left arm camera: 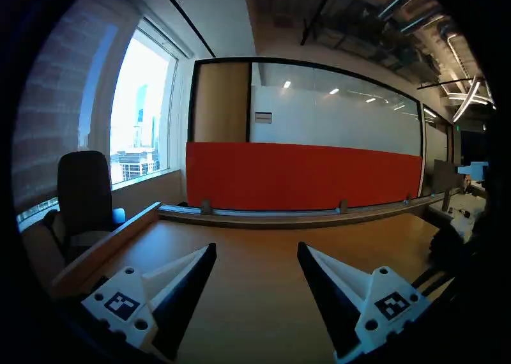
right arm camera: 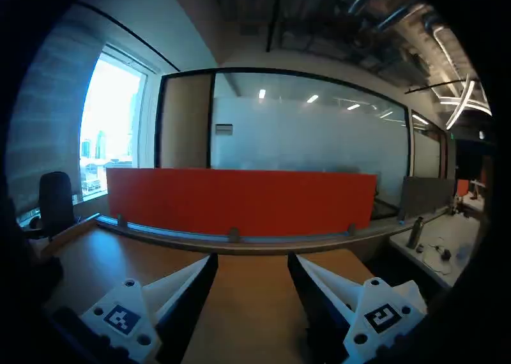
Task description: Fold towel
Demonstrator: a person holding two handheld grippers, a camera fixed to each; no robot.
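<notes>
My left gripper (left arm camera: 257, 248) is held above the wooden desk (left arm camera: 255, 287), its white fingers with black inner pads standing open and nothing between them. In the right gripper view my right gripper (right arm camera: 253, 259) is open too, over the same kind of wooden desk (right arm camera: 249, 300), with bare wood showing in the gap. Both cameras look level across the desk toward the red divider. I see no towel in either view.
A red divider panel (left arm camera: 300, 175) (right arm camera: 239, 201) runs along the desk's far edge on a metal rail. A black office chair (left arm camera: 83, 195) stands by the window at left. A neighbouring white desk (right arm camera: 441, 242) with a bottle and cables lies to the right.
</notes>
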